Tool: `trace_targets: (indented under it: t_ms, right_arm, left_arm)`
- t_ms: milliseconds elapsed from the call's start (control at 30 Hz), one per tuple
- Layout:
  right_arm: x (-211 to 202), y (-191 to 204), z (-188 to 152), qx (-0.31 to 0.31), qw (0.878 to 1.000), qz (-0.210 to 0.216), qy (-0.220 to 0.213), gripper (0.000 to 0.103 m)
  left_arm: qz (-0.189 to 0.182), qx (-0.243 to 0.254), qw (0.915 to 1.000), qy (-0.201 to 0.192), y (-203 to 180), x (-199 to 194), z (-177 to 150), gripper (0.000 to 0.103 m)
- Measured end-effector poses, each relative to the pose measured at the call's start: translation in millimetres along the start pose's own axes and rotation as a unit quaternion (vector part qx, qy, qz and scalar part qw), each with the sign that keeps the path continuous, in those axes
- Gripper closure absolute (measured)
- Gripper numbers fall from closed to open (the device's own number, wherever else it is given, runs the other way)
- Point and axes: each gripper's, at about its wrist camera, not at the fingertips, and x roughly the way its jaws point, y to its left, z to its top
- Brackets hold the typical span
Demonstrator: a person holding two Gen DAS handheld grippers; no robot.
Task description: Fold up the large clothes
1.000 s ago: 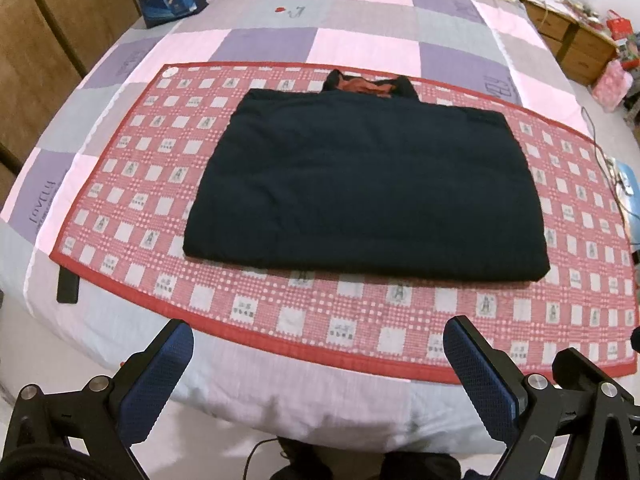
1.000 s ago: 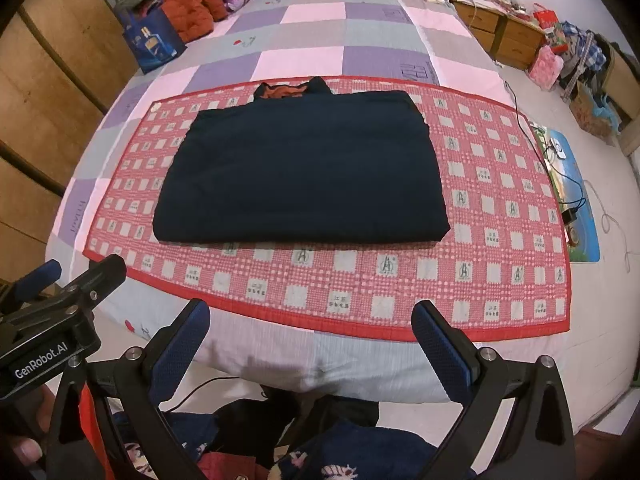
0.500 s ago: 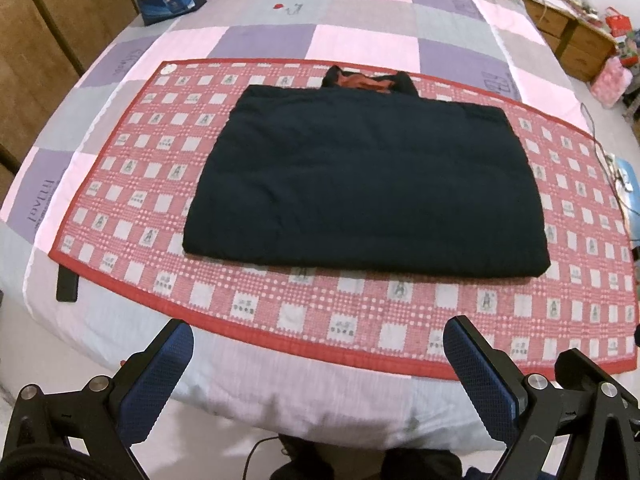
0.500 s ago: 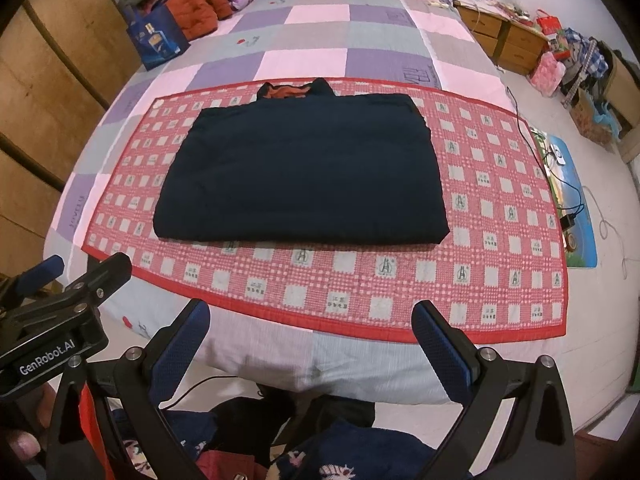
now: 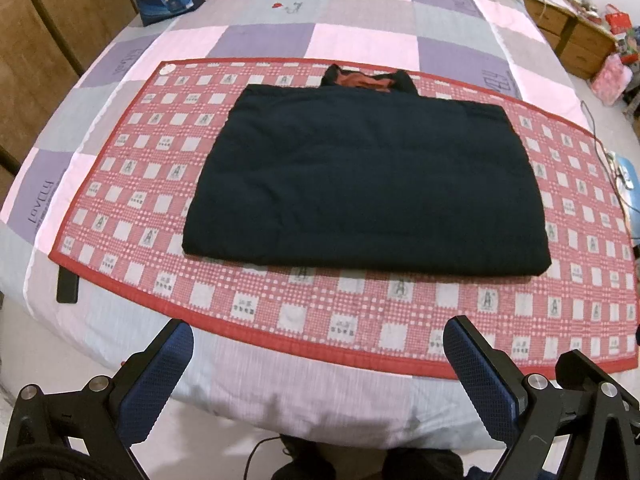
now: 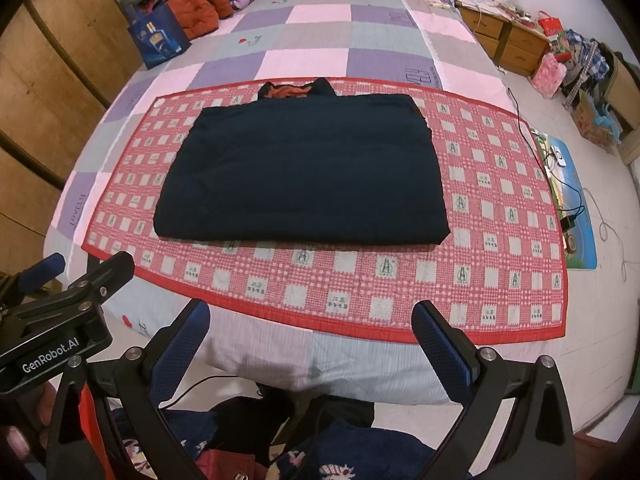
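A dark navy garment [image 5: 364,184] is seen lying flat as a wide rectangle in the middle of a red checked mat [image 5: 280,312], which is spread across the near end of a bed covered by a pink, grey and purple patchwork quilt [image 5: 360,40]. An orange lining shows at the collar [image 5: 366,82] on the far edge, and the near edge reads as a thick, rounded fold. Both grippers are held back off the near edge of the bed, well apart from the cloth. The left gripper [image 5: 318,364] is spread wide with nothing between its blue pads, and the right gripper [image 6: 310,344] is likewise wide open and empty.

The garment is judged to be partly folded, with a further fold across its width probably in hand. For that to be done well, one short side should be taken at its two corners, one gripper at the near corner and one at the far, and every layer should be caught between the pads, since the padding looks thick and the lower layers could be left behind. The side should be lifted only just clear, carried across level, and laid so the edges meet squarely, with the collar tucked inside
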Motion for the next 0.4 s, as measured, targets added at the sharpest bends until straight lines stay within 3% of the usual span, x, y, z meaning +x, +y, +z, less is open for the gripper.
trace_targets:
  t_ms: [400]
  right_arm:
    - [-1.3,-8.8,0.3,-0.003,1.000,0.001,0.001,0.000]
  left_arm:
    - [0.000,0.002,1.0000,-0.003,-4.1,1.9,0.6,0.000]
